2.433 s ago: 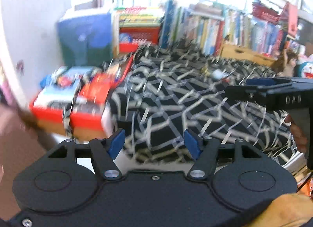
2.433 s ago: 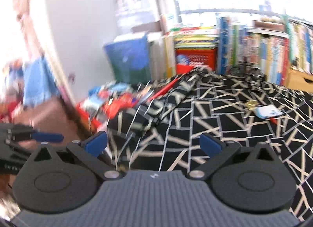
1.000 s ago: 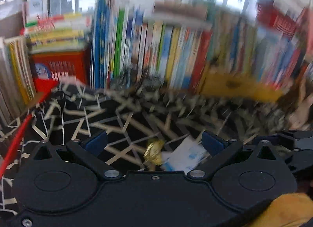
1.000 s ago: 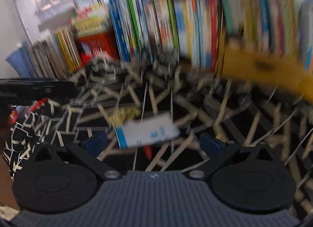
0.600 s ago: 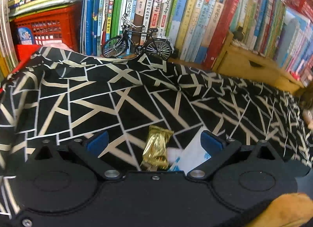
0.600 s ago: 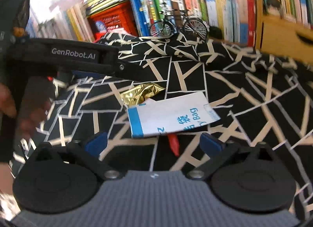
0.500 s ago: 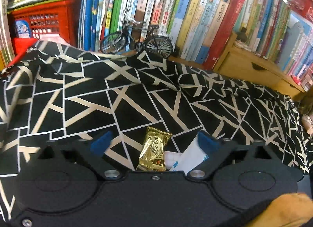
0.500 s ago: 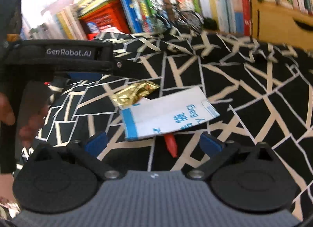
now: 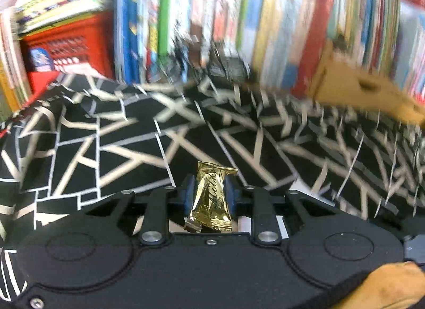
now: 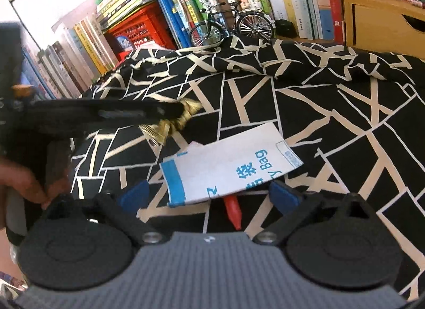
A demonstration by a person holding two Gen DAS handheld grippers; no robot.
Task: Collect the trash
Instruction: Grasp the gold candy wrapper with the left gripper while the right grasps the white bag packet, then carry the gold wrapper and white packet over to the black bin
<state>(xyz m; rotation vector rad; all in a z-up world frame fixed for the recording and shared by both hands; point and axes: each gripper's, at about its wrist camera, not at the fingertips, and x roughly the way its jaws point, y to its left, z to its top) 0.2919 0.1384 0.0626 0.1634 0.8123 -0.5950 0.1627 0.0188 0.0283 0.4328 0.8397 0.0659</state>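
Book spines motion-blurred, titles unreadable; red item half hidden under white bag.

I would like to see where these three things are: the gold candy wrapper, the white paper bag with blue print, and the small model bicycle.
gold candy wrapper (image 9: pixel 212 197), left wrist view, middle of the foil.
white paper bag (image 10: pixel 225 165), right wrist view, its plain white centre.
model bicycle (image 10: pixel 231 25), right wrist view, on the frame.
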